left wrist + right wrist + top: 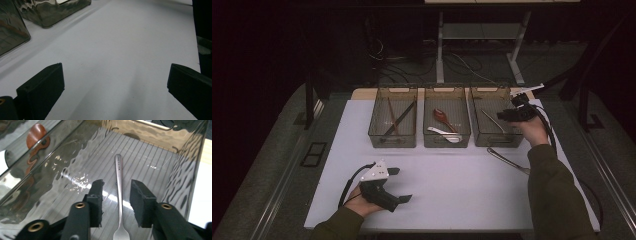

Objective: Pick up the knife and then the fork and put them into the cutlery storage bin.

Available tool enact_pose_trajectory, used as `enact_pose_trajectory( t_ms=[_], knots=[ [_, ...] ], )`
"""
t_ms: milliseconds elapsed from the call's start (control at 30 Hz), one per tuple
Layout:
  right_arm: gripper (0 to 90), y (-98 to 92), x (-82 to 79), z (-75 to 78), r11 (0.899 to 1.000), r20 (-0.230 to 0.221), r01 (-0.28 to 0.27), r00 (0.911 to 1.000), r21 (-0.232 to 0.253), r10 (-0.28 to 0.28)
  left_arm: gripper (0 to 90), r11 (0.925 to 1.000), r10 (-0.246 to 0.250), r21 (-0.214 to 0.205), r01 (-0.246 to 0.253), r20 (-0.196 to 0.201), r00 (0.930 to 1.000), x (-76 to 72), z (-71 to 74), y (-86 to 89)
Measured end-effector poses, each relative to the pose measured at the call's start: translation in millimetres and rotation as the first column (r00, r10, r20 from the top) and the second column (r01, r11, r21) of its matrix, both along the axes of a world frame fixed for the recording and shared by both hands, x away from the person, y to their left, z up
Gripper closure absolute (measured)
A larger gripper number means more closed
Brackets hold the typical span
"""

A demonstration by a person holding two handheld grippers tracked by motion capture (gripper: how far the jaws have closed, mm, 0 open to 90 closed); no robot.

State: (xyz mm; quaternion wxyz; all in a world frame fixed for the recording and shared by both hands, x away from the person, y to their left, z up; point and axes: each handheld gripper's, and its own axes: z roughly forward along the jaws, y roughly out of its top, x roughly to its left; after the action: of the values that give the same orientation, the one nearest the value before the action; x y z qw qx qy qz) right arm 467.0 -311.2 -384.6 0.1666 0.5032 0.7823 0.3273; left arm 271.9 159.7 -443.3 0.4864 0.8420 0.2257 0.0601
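Three clear smoky bins stand in a row at the back of the white table. Inside the right bin a slim metal utensil lies flat on the ribbed floor. My right gripper hangs over that bin, pointing down into it. Its jaws stand apart on either side of the utensil's handle, and the pads do not press on it. My left gripper rests near the table's front left, jaws wide open with bare tabletop between them.
The left bin holds chopsticks. The middle bin holds a red spoon and a white spoon. Another metal utensil lies on the table by the person's right forearm.
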Motion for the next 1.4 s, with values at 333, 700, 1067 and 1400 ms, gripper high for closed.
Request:
enact_pose_trajectory(
  t_ms=[333,700,1067,1400],
  knots=[
    [53.2,-12.4,-31.2,18.2,0.993,0.074,-0.047,0.9965,0.106,0.040,0.7,1.0000,0.001,0.001,-0.001,0.006,1.0000,-0.6,-0.1,-0.5],
    [47.9,-19.1,-81.5,30.4,0.969,0.170,-0.137,0.9801,0.204,0.103,0.7,1.0000,0.004,0.005,-0.004,0.005,1.0000,-0.3,-0.3,-0.3],
    [44.9,-20.4,-110.6,16.9,0.973,0.123,-0.186,0.9779,0.137,0.169,0.7,0.9999,0.006,0.008,-0.006,0.006,1.0000,-1.3,0.3,-0.1],
    [43.0,-19.9,-120.1,13.9,0.974,0.053,-0.224,0.9736,0.036,0.222,0.6,0.9999,0.006,0.011,-0.006,0.008,1.0000,-2.6,0.8,-0.2]
  ],
)
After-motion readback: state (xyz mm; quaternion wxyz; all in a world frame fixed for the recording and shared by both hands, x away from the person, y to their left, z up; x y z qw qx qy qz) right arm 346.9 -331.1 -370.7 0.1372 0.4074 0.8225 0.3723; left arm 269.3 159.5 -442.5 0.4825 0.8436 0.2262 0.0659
